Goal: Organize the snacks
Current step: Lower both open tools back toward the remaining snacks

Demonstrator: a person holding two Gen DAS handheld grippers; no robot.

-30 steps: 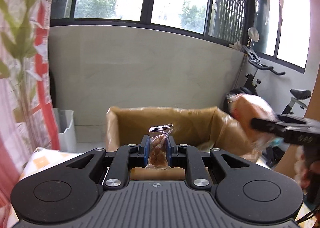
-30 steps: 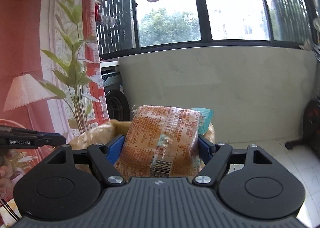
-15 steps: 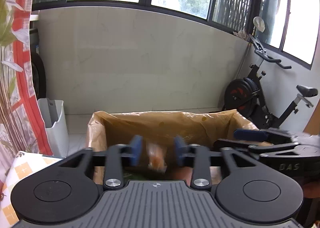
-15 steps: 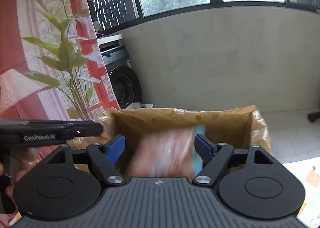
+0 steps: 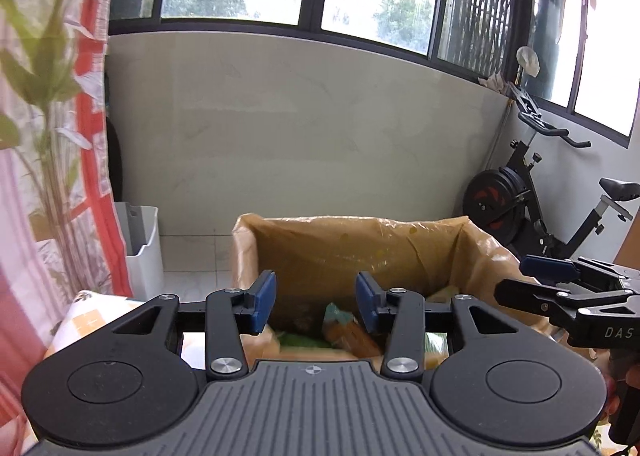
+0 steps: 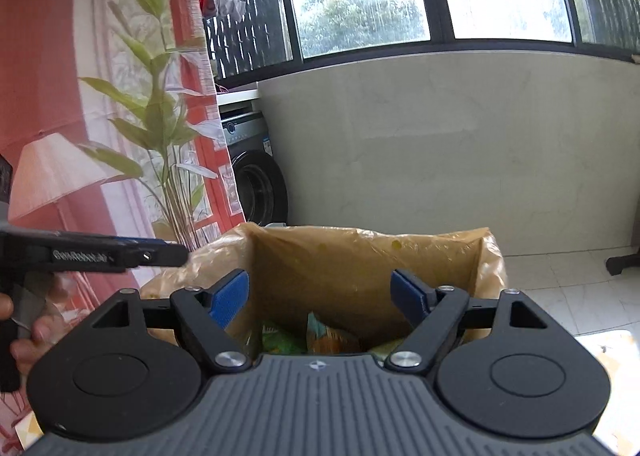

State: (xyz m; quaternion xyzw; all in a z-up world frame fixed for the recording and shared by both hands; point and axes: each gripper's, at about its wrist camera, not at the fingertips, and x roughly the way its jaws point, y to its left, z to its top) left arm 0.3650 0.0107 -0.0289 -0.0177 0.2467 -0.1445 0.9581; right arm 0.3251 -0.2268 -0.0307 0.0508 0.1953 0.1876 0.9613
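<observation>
Fingers apart on both sides, nothing between them! On the left gripper (image 5: 315,306) the blue pads stand moderately apart with only air in the gap, having just opened off the little clear packet. Over on the right gripper (image 6: 320,298) the fingers are spread wider and just as empty, having just eased out.

And where are the snacks (image 5: 348,330)? Down in the bottom of the box (image 5: 360,248), a cardboard one lined with a brownish plastic bag. Green and orange wrappers lie in a loose heap there, seen through the gap of the left fingers, and the right wrist view catches the same pile (image 6: 320,336) just beyond its own fingers. Which wrapper is which, I cannot tell.

Both grippers hover side by side at the near edge of the box, each showing at the edge of the other's view.

Further out: a white bin (image 5: 142,248) stands on the tiled floor left of the box, an exercise bike (image 5: 532,200) to the right by the wall, a washing machine (image 6: 256,184) behind the patterned curtain (image 6: 100,96), and windows above.
</observation>
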